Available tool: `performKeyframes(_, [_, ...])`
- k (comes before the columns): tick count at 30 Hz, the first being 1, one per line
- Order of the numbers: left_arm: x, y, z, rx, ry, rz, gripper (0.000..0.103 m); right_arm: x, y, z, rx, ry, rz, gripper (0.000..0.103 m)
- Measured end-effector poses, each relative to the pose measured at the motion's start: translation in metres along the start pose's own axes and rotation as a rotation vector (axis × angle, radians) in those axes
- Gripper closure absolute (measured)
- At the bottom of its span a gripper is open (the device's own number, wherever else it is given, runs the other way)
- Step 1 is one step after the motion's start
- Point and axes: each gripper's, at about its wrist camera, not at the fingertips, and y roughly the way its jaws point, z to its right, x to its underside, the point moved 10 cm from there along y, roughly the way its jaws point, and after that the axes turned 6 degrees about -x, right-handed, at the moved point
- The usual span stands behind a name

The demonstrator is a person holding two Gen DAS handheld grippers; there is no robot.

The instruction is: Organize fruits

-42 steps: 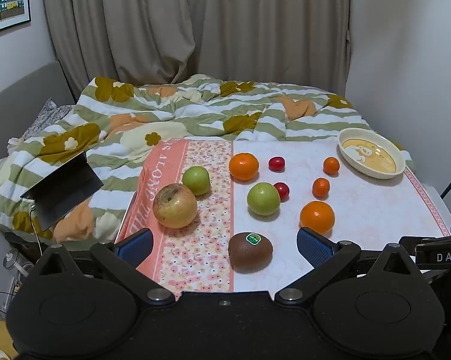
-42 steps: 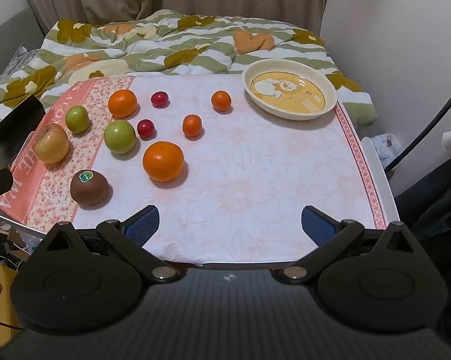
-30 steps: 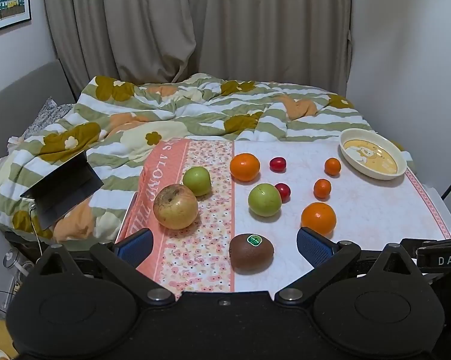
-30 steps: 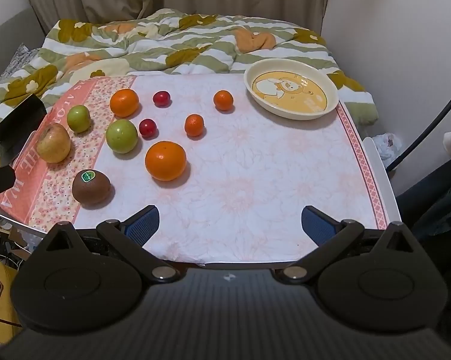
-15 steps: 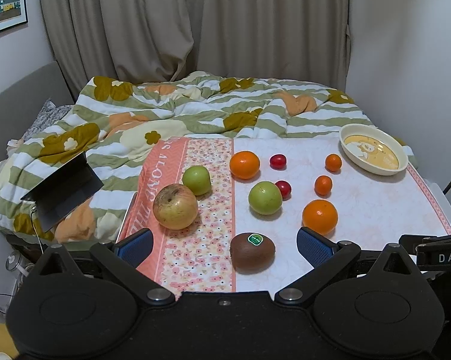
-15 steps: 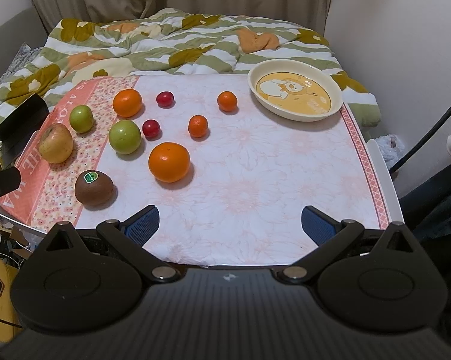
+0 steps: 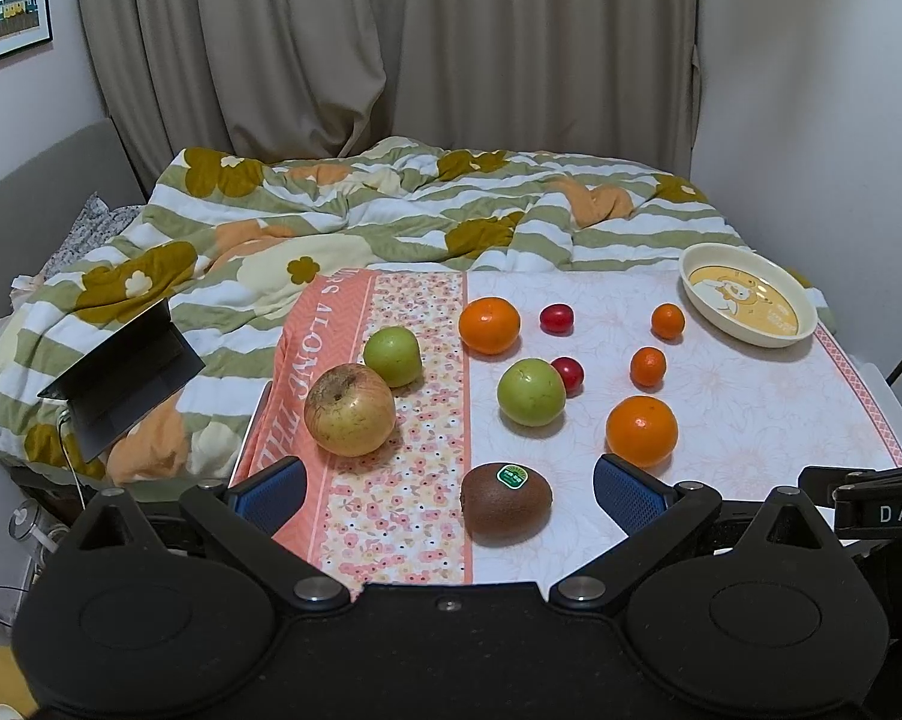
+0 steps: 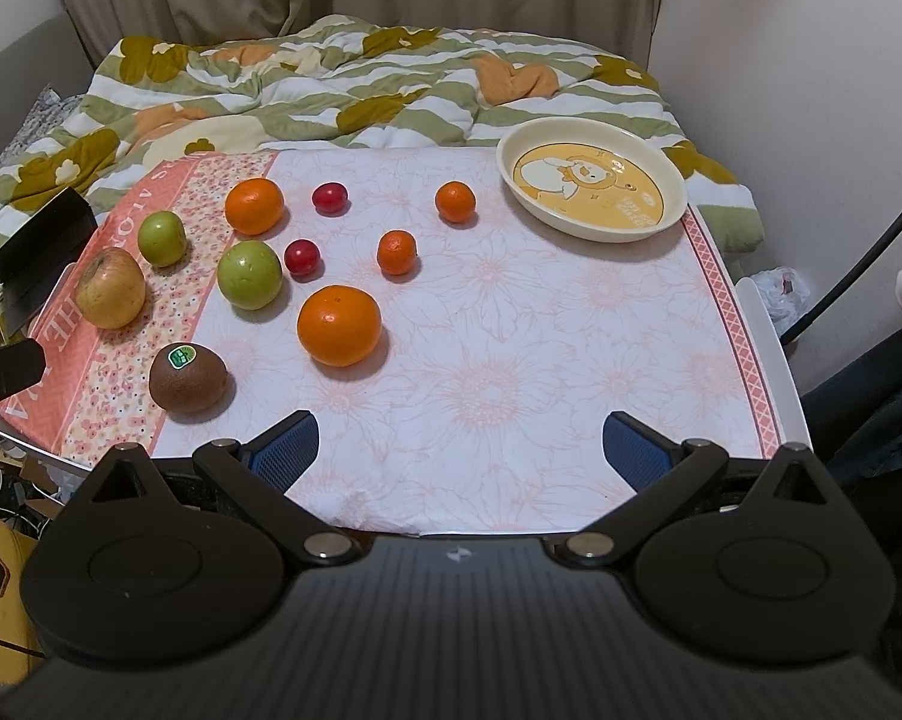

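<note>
- Fruits lie loose on the tablecloth (image 8: 511, 330), all on its left half and none yet in the bowl (image 8: 592, 187), which sits empty at the far right corner; I judge the sorting has not begun.
- Nearest the grippers are the kiwi (image 7: 506, 507) with its green sticker and a large orange (image 8: 339, 325); beyond them come a green apple (image 8: 249, 274), a yellow-red apple (image 7: 349, 401) at the left edge, a smaller green apple (image 7: 392, 356), and a second large orange (image 7: 489, 325).
- Two small red fruits (image 8: 301, 256), perhaps cherry tomatoes or plums, and two small tangerines (image 8: 397, 252) lie nearer the bowl; no two fruits touch except the green apple and the red fruit just beside it, where contact is unclear.
- Left gripper (image 7: 451, 486) hangs at the near edge with jaws spread wide, holding nothing; the kiwi sits roughly between its fingers, so that looks the likeliest first pick.
- Right gripper (image 8: 460, 450) is likewise wide and empty over bare cloth, well apart from any fruit; it seems held back, free to reach toward the bowl side.
</note>
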Motion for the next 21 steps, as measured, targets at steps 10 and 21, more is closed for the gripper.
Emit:
performKeyframes(10, [-0.0003, 0.0003, -0.0002, 0.0, 0.0, -0.001, 0.0, 0.0006, -0.0008, 0.0004, 0.0, 0.001, -0.001, 0.0])
performKeyframes(21, [0.0005, 0.0009, 0.0002, 0.002, 0.001, -0.005, 0.0, 0.0005, -0.0013, -0.0006, 0.0, 0.002, 0.0, 0.0])
